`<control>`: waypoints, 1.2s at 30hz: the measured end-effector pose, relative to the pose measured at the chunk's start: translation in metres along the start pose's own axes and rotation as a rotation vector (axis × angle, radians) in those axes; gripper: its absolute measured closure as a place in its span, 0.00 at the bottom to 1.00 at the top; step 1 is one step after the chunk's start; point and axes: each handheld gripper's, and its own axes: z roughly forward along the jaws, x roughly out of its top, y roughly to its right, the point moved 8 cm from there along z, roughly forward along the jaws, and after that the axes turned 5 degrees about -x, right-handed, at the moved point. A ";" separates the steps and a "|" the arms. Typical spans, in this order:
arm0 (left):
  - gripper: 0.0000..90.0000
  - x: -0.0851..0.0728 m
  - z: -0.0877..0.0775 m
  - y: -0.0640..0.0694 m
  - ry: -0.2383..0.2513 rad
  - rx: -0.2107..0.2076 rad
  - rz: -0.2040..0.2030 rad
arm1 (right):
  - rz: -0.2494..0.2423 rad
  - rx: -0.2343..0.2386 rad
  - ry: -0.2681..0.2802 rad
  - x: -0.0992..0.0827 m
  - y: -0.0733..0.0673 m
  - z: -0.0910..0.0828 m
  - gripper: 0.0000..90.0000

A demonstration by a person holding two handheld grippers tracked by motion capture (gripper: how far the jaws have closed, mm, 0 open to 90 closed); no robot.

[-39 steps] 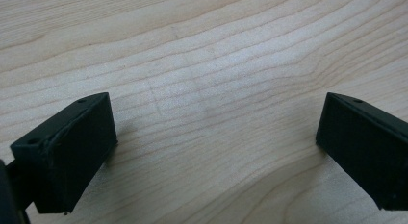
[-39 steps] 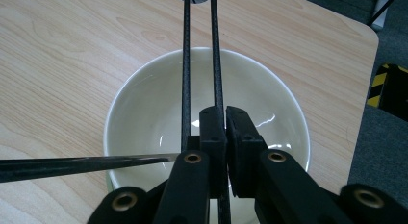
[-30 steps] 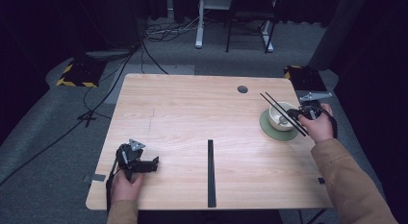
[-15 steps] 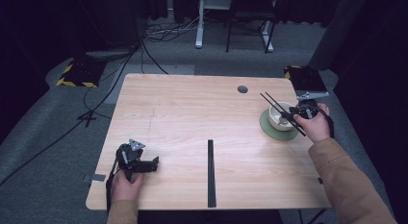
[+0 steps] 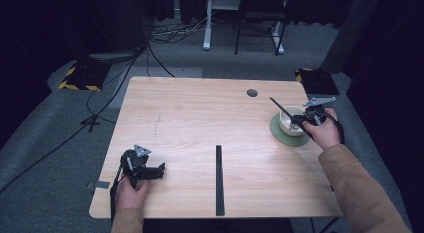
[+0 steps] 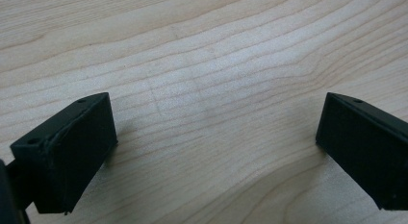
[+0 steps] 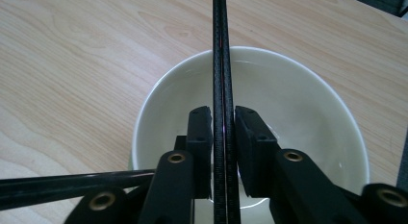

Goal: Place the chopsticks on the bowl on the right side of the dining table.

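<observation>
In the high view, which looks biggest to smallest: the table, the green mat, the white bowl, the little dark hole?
1. Table
2. Green mat, showing as a ring around the bowl
3. White bowl
4. Dark hole, farther from the camera, yet clearly smallest

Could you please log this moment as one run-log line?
right gripper: jaws just closing, shut on chopsticks above white bowl | left gripper: open, over table | bowl on green coaster

Black chopsticks [image 7: 220,65] over a cream-white bowl [image 7: 298,89], green saucer [image 5: 280,135], pale wood-grain table [image 5: 200,118].
</observation>
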 end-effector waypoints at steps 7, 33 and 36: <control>0.01 0.000 0.000 0.000 0.000 0.000 0.000 | -0.025 0.047 -0.008 -0.002 -0.009 -0.002 0.88; 0.01 0.000 0.000 0.000 -0.006 0.004 0.000 | 0.090 -0.051 0.069 -0.053 -0.006 -0.058 0.53; 0.01 0.000 0.000 -0.001 -0.007 0.006 0.000 | 0.104 -0.065 0.061 -0.060 -0.002 -0.055 0.52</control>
